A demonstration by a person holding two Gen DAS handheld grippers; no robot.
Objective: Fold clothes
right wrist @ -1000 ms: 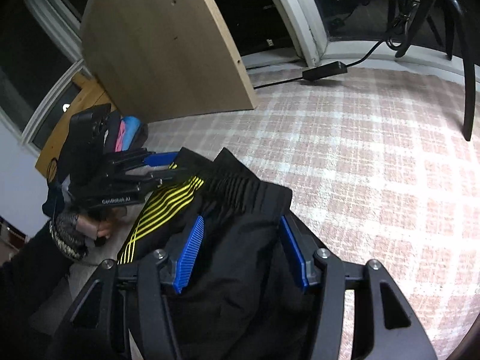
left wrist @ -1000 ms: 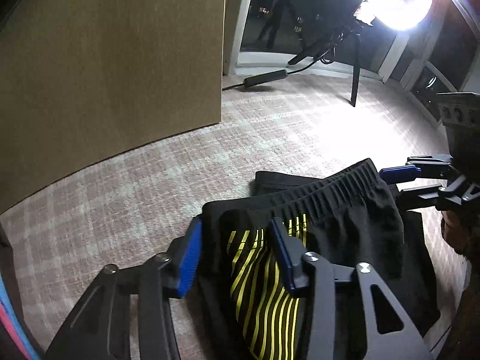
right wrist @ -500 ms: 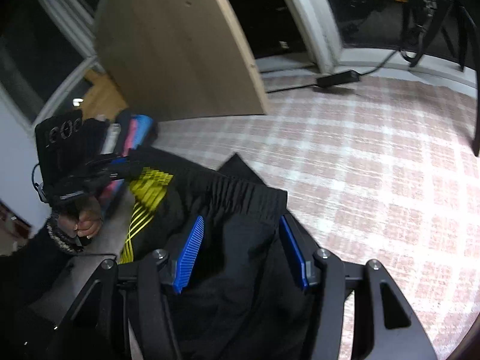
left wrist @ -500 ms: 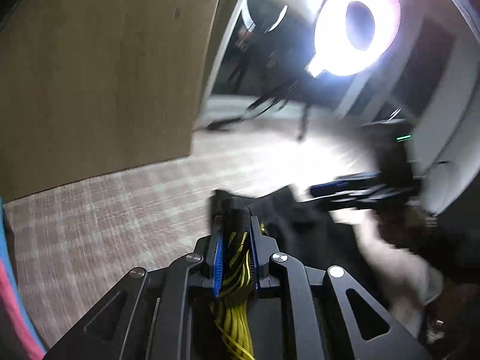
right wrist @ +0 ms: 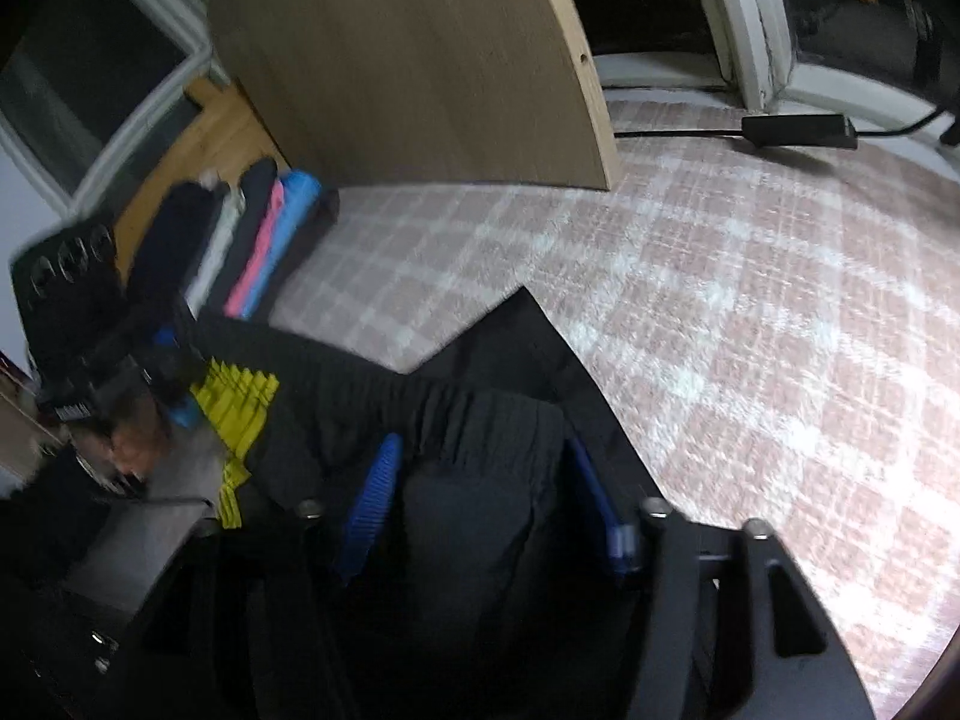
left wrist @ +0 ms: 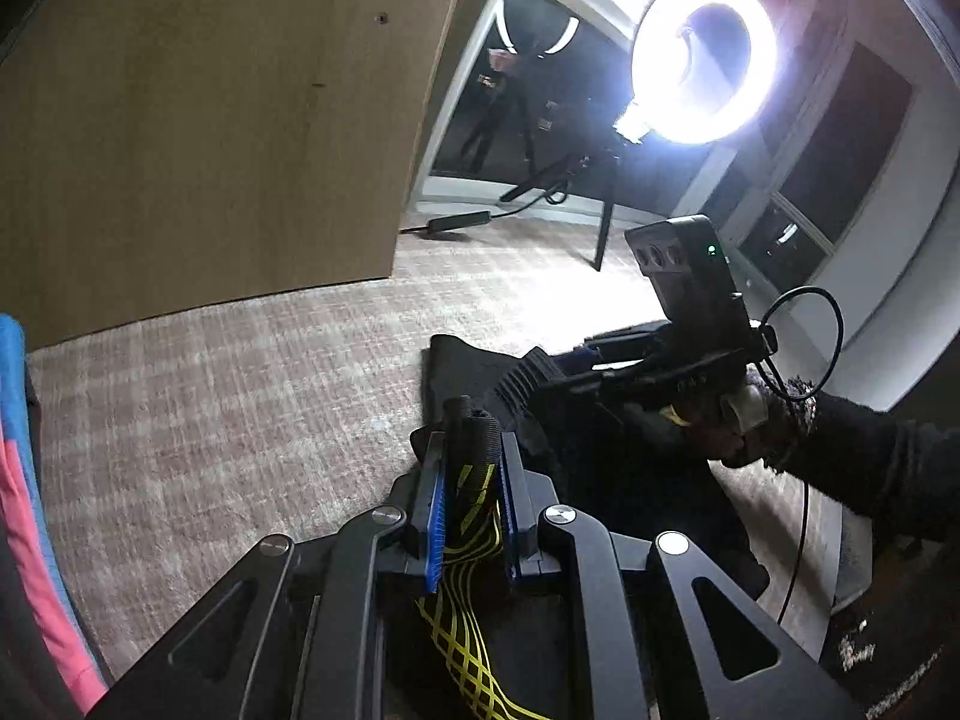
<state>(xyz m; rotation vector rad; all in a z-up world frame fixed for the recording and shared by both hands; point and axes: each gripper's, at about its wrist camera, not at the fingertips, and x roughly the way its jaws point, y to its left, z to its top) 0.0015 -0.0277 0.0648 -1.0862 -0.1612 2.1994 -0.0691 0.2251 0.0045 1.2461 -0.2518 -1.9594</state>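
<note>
Black shorts with yellow stripes (left wrist: 474,546) lie over the checked surface. My left gripper (left wrist: 471,468) is shut on the elastic waistband at the yellow-striped side. In the right wrist view the shorts (right wrist: 372,396) spread from the left gripper (right wrist: 174,372) across to my right gripper (right wrist: 480,474), whose blue fingers (right wrist: 372,498) stand apart with the black waistband between them. In the left wrist view the right gripper (left wrist: 576,366) sits at the other end of the waistband; its jaws are hard to make out there.
A wooden panel (left wrist: 198,120) stands behind the checked surface (right wrist: 750,312). A ring light on a tripod (left wrist: 702,60) glares at the back right, with a power adapter and cable (right wrist: 798,129) beside it. Folded clothes (right wrist: 258,246) are stacked at the left.
My left gripper has closed on the striped waistband and lifted it. The right gripper has moved up and left with the cloth, its fingers still apart.
</note>
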